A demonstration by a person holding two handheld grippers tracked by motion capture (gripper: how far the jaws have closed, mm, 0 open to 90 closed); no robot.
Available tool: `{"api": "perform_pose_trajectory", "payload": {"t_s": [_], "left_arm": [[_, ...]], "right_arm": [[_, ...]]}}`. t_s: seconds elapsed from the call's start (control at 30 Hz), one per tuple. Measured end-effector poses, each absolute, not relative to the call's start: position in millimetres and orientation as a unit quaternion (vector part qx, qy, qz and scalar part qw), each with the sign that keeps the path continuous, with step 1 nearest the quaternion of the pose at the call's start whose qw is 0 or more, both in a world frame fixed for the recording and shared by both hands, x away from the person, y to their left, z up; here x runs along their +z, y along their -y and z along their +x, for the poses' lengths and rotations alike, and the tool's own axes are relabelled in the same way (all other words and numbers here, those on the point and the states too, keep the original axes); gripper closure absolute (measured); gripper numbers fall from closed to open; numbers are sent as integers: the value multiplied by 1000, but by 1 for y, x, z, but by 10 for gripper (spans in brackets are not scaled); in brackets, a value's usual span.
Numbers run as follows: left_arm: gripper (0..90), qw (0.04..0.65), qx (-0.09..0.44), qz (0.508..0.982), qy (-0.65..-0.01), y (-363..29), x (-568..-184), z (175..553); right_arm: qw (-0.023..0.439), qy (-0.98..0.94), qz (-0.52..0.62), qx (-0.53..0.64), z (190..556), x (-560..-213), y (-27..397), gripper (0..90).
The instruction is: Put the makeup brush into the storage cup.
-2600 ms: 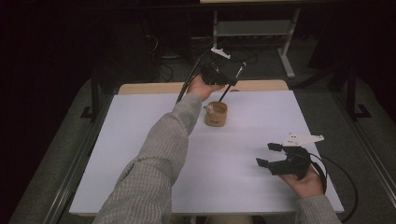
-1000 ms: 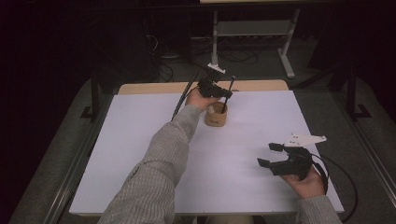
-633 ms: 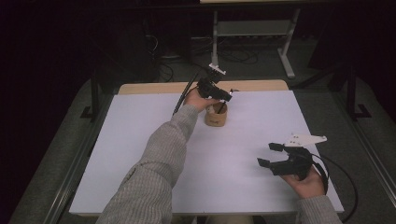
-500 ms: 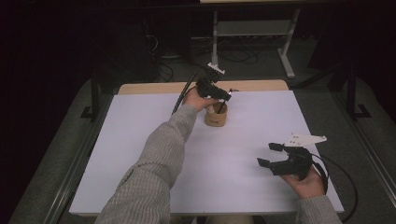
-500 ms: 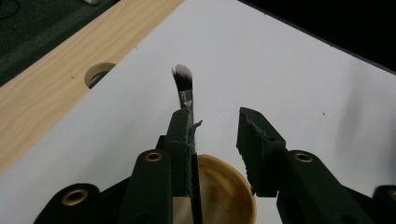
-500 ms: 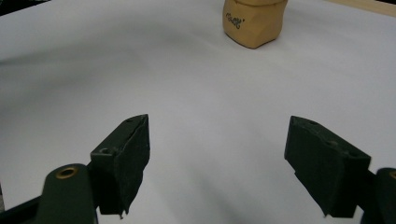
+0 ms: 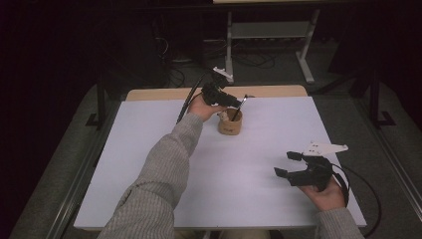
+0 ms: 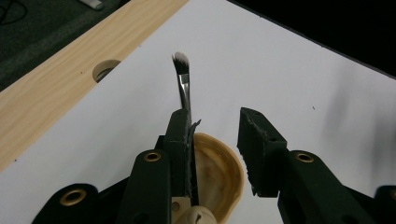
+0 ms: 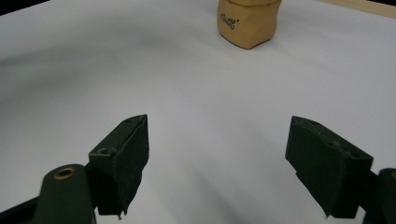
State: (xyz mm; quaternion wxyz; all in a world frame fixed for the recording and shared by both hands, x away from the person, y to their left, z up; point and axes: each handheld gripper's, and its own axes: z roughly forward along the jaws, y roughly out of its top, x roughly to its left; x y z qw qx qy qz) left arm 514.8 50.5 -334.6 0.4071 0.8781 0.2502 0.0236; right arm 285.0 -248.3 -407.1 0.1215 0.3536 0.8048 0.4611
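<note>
My left tongs point(image 7: 234, 102) have just been opening over the tan cup point(image 7: 230, 122) at the counter's point(image 7: 149, 149) far edge, leaving the brush point(image 8: 182, 81) leaning inside, while my right tongs point(image 7: 288, 164) idle spread.

- A lab or recording studio is suggested, not a home.
- A desk point(image 7: 149, 149) covered with a plain white sheet is seen, its pale wooden edge point(image 7: 164, 93) showing at the far side, with a round cable hole point(image 8: 106, 70) cut into the wood.
- Dark grey carpet point(image 7: 69, 164) is laid around the desk, and the surroundings are kept unlit and black.
- A grey metal stand point(image 7: 268, 35) is placed behind the desk, with loose cables point(image 7: 174, 59) lying on the floor near it.
- Black metal frame rails point(image 7: 82, 169) are fitted along the desk's sides.
</note>
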Motion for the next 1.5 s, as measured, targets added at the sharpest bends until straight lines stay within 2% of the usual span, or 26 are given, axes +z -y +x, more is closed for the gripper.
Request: {"api": "perform_pose_trajectory", "payload": {"t_s": [0.47,1.5], "left_arm": [[585,403,26,878,-257,-70,-330,506],[521,412,46,872,-261,-106,-326,485]], "right_arm": [[122,-806,357,456,287,-409,245,201],[125,-804,363,454,288,-415,245,194]]}}
